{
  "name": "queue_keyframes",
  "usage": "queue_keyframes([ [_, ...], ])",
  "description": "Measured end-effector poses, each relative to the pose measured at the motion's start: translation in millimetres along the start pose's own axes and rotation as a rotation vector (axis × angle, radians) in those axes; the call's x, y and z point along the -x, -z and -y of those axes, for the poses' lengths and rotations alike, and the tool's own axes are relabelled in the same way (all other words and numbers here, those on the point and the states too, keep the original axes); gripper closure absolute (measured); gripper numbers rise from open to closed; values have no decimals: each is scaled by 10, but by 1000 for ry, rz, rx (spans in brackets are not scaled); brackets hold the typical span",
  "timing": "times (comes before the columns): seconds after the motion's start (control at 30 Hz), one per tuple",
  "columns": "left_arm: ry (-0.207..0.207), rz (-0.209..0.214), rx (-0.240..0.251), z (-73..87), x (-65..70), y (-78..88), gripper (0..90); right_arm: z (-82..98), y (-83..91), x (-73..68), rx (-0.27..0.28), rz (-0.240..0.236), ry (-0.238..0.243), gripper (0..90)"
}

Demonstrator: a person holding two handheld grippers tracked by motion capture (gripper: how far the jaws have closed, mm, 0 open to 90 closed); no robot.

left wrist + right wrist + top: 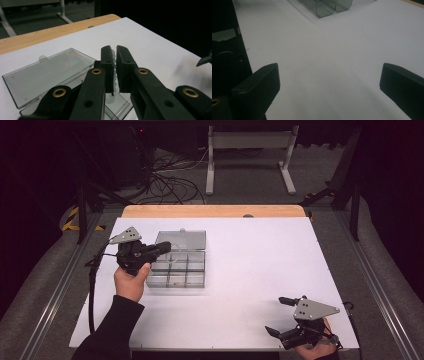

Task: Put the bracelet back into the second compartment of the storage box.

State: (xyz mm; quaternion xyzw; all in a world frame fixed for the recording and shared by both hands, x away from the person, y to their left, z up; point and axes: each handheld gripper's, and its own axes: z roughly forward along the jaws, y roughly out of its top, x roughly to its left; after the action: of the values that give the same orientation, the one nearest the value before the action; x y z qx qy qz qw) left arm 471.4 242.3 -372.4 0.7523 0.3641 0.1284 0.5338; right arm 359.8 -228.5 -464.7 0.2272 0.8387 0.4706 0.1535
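Note:
A clear compartment box [177,269] lies on the white table top with its lid [181,238] folded back flat. My left gripper [161,249] hovers over the box's rear left cells. Its jaws are nearly together on a small clear ridged plastic piece [114,79] that hangs down between them above the box [119,104]; the lid [47,73] lies to the left. My right gripper [280,316] rests near the table's front right corner, wide open, with bare table between its fingers [259,86]. The right gripper view shows the box's corner [329,6] far ahead.
The white sheet [260,260] covers the table, with a wooden strip [215,211] along the far edge. Metal rails run down both sides. Cables and a stand's legs [250,165] lie on the floor beyond. The other gripper's tip [203,61] shows at the right edge.

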Motion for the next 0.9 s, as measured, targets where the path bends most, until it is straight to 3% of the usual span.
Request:
queue_keyframes([
  [0.43, 39, -4, -25, 41, -53, -254, 848, 8, 11, 6, 3, -4, -3, 35],
  [0.9, 48, -16, -68, 98, -57, -449, 848, 8, 10, 3, -2, -9, 1, 35],
])
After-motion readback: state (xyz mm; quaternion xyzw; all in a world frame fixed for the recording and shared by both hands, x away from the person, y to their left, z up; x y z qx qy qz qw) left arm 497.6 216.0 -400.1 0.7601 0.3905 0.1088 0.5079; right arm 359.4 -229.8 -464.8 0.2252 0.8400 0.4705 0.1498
